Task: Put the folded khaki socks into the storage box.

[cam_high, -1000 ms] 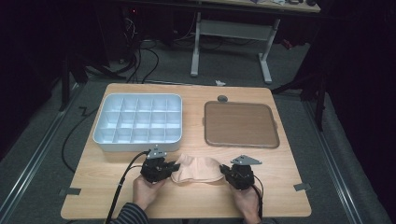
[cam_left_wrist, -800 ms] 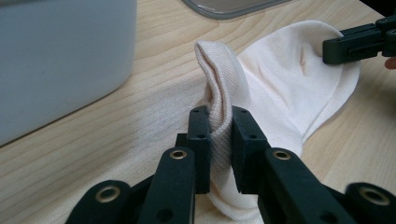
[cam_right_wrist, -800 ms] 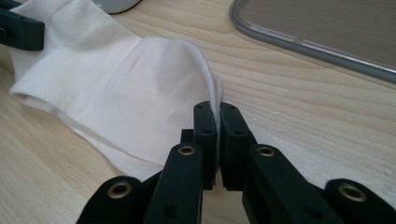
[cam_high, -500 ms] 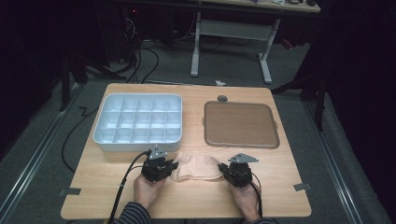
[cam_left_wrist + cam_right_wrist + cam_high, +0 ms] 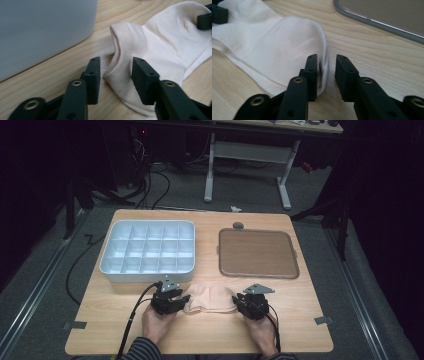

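Pale peach sock (image 5: 210,299) lies flat on the wooden counter (image 5: 300,320), near its front edge, between the 2 grippers. Left gripper (image 5: 181,301) sits at the sock's cuff end; in the left gripper view (image 5: 116,72) its fingers (image 5: 93,75) have just been opening and now stand apart, the ribbed cuff (image 5: 120,62) lying between them with a gap on each side, so released, not pinching. Right gripper (image 5: 239,301) sits at the toe end; in the right gripper view (image 5: 325,75) its fingers (image 5: 312,72) have also just been opening, the toe edge of the sock (image 5: 287,50) right at the inner face of 1 finger, the other clear of it, grip let go. White divided tray (image 5: 147,251) stands just behind the left gripper, near the sock but apart from it. Brown flat tray (image 5: 257,252) is behind the right gripper, well apart from the sock. Both hands (image 5: 155,325) rest low on the counter.
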Demonstrator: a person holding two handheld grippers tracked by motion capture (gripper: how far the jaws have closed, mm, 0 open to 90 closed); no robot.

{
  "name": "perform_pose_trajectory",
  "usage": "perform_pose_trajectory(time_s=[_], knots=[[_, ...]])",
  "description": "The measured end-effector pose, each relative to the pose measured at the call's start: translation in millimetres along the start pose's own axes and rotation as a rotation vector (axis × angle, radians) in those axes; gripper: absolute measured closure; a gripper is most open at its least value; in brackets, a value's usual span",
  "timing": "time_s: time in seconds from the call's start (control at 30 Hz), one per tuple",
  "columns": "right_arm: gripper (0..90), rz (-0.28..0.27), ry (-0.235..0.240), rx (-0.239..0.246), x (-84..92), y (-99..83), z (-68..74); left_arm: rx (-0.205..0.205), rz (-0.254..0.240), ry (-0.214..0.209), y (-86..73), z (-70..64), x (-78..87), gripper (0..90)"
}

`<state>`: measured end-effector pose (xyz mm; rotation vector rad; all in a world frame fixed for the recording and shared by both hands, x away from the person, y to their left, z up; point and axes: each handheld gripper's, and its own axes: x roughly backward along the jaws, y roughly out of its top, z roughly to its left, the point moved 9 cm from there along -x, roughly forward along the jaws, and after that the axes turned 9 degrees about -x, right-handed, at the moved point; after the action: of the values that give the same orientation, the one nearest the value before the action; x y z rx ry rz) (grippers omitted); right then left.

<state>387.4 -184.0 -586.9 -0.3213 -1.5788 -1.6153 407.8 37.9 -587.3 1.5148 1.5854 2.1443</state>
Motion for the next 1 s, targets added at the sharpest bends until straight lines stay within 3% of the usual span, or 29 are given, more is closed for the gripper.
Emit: perform_pose_trajectory(time_s=[0.13,0.33,0.47,0.57,0.63,0.8,1.0], knots=[[58.1,-0.035,0.012,-0.043,6.3,4.2,-2.1,0.034,0.000,-0.007,-5.6,2.9,2.3,49.5],[52.5,-0.073,0.015,-0.065,22.1,5.5,-0.7,0.004,-0.009,0.006,-6.6,2.1,1.9,46.4],[66.2,-0.135,0.001,-0.057,32.7,10.8,1.5,-0.008,-0.024,0.013,-7.0,1.5,1.0,45.1],[76.1,-0.152,0.044,-0.053,37.0,14.0,10.6,-0.007,-0.026,-0.002,-7.4,0.3,1.3,42.1],[80.5,-0.151,0.073,-0.021,36.9,16.8,22.7,-0.016,-0.022,0.004,-7.7,-0.7,1.3,40.7],[86.1,-0.105,0.137,0.025,18.9,17.4,51.7,-0.007,-0.022,0.007,-7.5,-2.0,1.0,38.6],[88.5,-0.034,0.165,0.081,-11.5,9.0,79.1,0.015,-0.029,0.005,-7.3,-3.7,1.5,39.2]])
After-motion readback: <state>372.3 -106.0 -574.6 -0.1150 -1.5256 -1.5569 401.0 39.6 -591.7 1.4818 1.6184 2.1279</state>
